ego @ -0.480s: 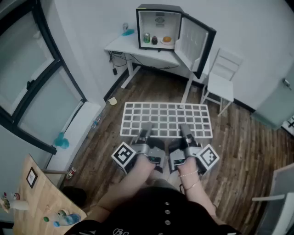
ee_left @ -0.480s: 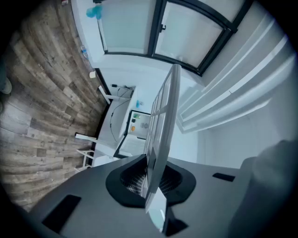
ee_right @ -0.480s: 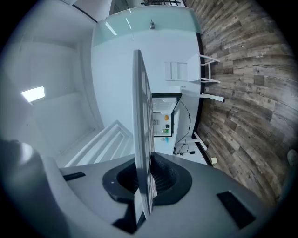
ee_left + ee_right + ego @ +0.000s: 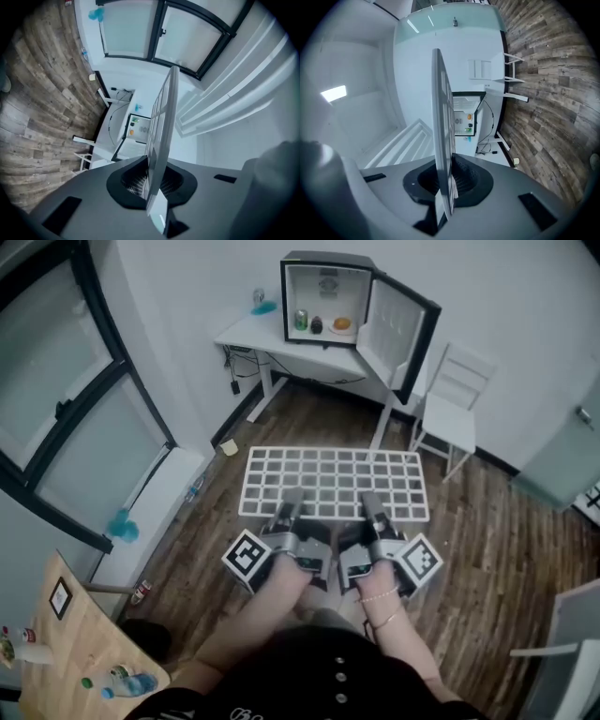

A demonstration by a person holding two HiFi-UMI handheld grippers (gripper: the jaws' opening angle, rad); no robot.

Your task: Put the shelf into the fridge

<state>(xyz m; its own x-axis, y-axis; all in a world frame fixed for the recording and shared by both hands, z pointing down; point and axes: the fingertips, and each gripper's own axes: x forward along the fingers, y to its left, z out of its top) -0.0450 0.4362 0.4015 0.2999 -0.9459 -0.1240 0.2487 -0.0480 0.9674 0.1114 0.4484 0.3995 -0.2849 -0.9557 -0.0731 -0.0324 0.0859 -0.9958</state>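
Observation:
A white wire grid shelf (image 4: pixel 333 482) hangs flat above the wooden floor, held by its near edge. My left gripper (image 4: pixel 286 510) is shut on that edge at the left, my right gripper (image 4: pixel 372 512) is shut on it at the right. In the left gripper view the shelf (image 4: pixel 161 126) runs edge-on between the jaws, and the same shows in the right gripper view with the shelf (image 4: pixel 442 140) clamped in the pads. Ahead, the small black fridge (image 4: pixel 325 298) stands on a white desk (image 4: pixel 253 334) with its door (image 4: pixel 398 329) swung open. A can and other items sit on its floor.
A white chair (image 4: pixel 450 399) stands right of the desk. Large windows (image 4: pixel 66 409) line the left wall. A wooden table (image 4: pixel 75 652) with bottles is at the lower left. Cables hang under the desk. A pale door (image 4: pixel 567 460) is at the right.
The shelf and both grippers have shifted slightly left and toward me in the head view; the grip on the shelf is unchanged.

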